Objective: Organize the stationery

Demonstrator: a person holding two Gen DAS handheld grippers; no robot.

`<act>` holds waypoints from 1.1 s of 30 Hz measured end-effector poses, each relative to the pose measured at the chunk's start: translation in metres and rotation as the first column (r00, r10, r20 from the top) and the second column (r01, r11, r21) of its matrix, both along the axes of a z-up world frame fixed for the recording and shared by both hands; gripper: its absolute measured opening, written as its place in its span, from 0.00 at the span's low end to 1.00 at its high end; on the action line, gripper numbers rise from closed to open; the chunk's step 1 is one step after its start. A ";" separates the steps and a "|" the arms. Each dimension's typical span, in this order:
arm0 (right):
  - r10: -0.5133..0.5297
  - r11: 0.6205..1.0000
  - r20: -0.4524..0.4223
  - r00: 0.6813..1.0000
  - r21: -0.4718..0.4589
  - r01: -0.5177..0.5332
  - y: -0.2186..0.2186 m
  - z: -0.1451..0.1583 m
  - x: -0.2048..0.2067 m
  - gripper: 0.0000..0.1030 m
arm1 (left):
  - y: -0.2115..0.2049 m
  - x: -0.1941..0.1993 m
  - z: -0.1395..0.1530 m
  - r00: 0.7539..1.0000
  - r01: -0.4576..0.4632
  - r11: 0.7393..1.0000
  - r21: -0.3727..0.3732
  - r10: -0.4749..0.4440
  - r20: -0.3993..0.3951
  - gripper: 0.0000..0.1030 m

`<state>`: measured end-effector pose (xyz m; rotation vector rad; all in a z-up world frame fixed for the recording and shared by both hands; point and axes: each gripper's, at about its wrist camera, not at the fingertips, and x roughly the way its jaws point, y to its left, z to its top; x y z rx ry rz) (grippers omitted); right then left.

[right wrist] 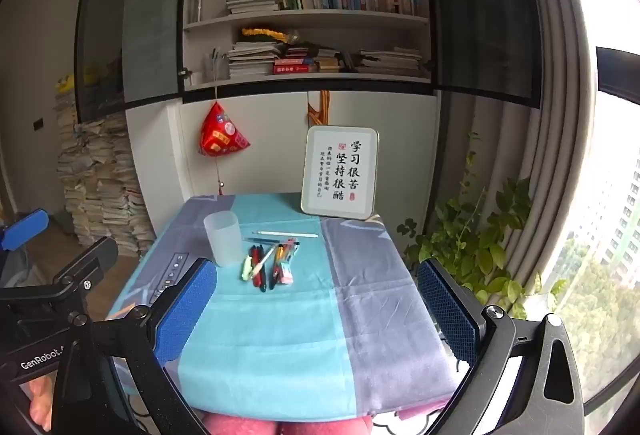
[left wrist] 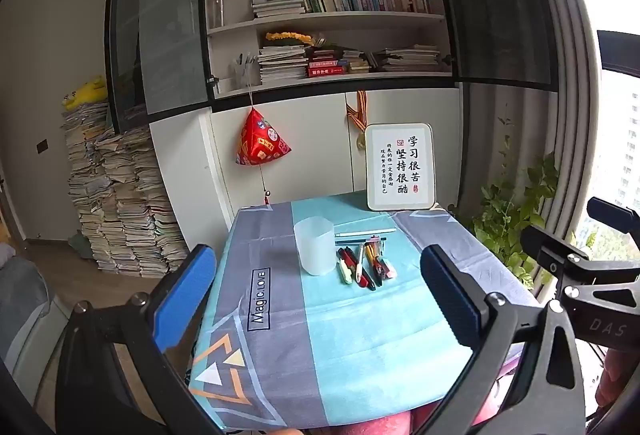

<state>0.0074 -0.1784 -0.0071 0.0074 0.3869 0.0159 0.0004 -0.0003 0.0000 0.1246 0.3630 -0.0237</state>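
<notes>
A frosted plastic cup stands upright on the table's blue and grey cloth. Right of it lies a loose pile of pens, markers and an eraser, with a long white pen lying crosswise behind them. My left gripper hangs open above the table's near edge, well short of the pile, nothing between its blue pads. My right gripper is open too, level with the near half of the table and empty. Each gripper shows at the edge of the other's view.
A framed calligraphy board leans at the table's back. A red pyramid ornament hangs from the bookshelf behind. Stacks of papers stand on the floor at left, a leafy plant and curtain at right. A person's hand holds the left tool.
</notes>
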 end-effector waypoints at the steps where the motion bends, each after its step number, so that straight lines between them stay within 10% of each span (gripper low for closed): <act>1: 0.000 1.000 0.011 1.000 0.000 0.000 0.000 0.000 0.000 0.98 | -0.001 0.001 0.000 1.000 0.000 1.000 0.003 0.000 0.003 0.99; 33: -0.005 1.000 0.011 1.000 -0.006 0.005 0.004 -0.001 -0.001 0.98 | 0.004 -0.009 0.002 0.997 0.022 0.999 -0.031 -0.020 0.070 0.99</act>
